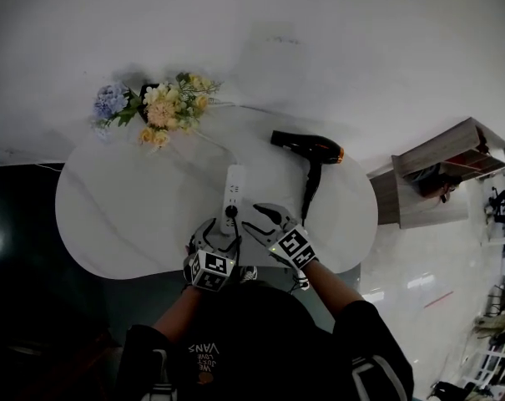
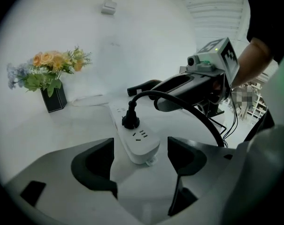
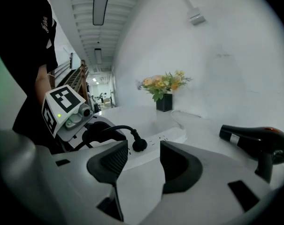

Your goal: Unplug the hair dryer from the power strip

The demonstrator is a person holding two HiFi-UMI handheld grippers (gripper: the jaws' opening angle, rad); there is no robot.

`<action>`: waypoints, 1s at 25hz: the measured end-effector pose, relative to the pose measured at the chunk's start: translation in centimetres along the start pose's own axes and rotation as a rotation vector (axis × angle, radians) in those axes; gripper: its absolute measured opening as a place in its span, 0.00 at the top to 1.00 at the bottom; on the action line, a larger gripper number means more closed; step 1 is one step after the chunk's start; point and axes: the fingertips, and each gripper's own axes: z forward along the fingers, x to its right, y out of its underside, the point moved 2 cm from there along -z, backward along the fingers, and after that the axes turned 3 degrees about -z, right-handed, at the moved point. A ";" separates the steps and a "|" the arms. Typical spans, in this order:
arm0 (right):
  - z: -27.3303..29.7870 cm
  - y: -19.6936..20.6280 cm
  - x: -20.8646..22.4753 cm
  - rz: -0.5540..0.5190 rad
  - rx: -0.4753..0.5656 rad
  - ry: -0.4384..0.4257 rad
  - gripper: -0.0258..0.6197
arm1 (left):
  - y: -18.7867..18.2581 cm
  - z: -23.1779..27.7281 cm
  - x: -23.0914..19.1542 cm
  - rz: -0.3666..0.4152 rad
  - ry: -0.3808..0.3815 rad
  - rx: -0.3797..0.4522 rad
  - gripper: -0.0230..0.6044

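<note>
A white power strip lies in the middle of the table, with the black plug seated in a socket near its front end. The cord arcs off to the right towards the black hair dryer, which lies on its side. My left gripper is open, its jaws either side of the strip's near end, just short of the plug. My right gripper is open too, close on the plug's right. In the right gripper view the plug shows just beyond the jaws.
A bunch of flowers in a black vase stands at the table's back left, and the strip's white lead runs past it. A wooden shelf unit stands right of the table. The table's front edge is right under my hands.
</note>
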 end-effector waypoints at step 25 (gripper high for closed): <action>5.4 -0.5 -1.2 -0.297 0.007 -0.305 0.76 | 1.2 1.2 0.1 0.056 -0.096 -0.016 0.54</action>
